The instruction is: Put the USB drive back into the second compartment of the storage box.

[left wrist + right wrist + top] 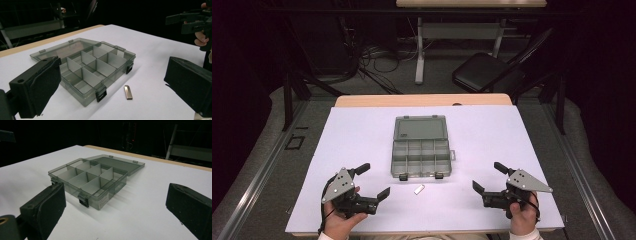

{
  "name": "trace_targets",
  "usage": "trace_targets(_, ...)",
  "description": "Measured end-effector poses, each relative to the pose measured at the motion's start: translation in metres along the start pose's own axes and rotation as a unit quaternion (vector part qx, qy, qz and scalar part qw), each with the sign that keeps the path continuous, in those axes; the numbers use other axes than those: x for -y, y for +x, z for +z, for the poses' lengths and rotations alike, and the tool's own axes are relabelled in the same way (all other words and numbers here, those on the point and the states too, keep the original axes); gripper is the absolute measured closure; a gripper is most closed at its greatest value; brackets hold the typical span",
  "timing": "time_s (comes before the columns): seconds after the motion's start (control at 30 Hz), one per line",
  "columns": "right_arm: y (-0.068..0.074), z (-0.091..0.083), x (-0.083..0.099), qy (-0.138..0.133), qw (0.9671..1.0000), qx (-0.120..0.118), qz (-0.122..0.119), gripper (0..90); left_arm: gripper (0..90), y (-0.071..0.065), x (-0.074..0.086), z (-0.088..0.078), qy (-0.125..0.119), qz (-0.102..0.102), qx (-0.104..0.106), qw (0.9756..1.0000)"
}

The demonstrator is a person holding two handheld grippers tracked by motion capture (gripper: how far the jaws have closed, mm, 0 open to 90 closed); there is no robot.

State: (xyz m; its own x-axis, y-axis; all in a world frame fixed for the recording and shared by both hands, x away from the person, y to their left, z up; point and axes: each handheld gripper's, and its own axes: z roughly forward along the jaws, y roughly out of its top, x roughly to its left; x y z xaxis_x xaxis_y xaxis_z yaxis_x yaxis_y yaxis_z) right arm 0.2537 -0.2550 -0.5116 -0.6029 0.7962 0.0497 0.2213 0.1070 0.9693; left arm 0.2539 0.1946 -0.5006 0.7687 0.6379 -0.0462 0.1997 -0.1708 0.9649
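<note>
Both grippers, left [373, 181] and right [485, 177], fingers wide, empty. Lower left onto metal stick [419, 189] before box [420, 148]; pinch long edges.

1. A white sheet [362, 150] covers the light wooden desk [422, 100], whose bare far edge shows beyond it.
2. A black folding chair [487, 72] stands behind the desk to the right.
3. A white-legged second table [462, 20] stands farther back, with dark cables [377, 60] looped on the grey carpeted floor [262, 150].
4. The room around is dim and black.
</note>
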Motion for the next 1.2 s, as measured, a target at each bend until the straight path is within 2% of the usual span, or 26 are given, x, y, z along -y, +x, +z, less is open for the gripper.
trace_targets(0.13, -0.003, 0.004, 0.001, 0.007, 1.0000, 0.001, -0.003, 3.2, 0.4, -0.001, 0.000, 0.003, 0.013, -0.001, -0.006, 0.9999)
trace_targets(0.2, -0.004, 0.007, 0.002, 0.009, 1.0000, 0.000, 0.000, 3.4, 0.4, -0.001, 0.001, 0.004, 0.011, -0.011, 0.001, 0.9999)
trace_targets(0.4, -0.004, 0.011, 0.003, 0.016, 0.9999, -0.003, 0.005, 3.4, 0.4, -0.005, 0.001, 0.006, 0.023, -0.012, 0.001, 0.9997)
trace_targets(0.57, -0.004, 0.011, 0.002, 0.019, 0.9998, -0.003, 0.005, 3.4, 0.4, -0.006, 0.001, 0.007, 0.025, -0.016, 0.001, 0.9996)
trace_targets(0.8, -0.003, 0.011, 0.002, 0.020, 0.9998, -0.002, 0.003, 4.0, 0.4, -0.007, 0.002, 0.012, 0.043, -0.025, -0.008, 0.9988)
trace_targets(1.07, -0.004, 0.011, 0.003, 0.022, 0.9997, -0.001, 0.008, 5.0, 0.4, -0.010, -0.001, 0.022, 0.056, -0.035, -0.005, 0.9978)
trace_targets(1.2, -0.004, 0.011, 0.003, 0.022, 0.9997, 0.000, 0.007, 5.2, 5.0, -0.012, -0.004, 0.028, 0.065, -0.041, -0.001, 0.9971)
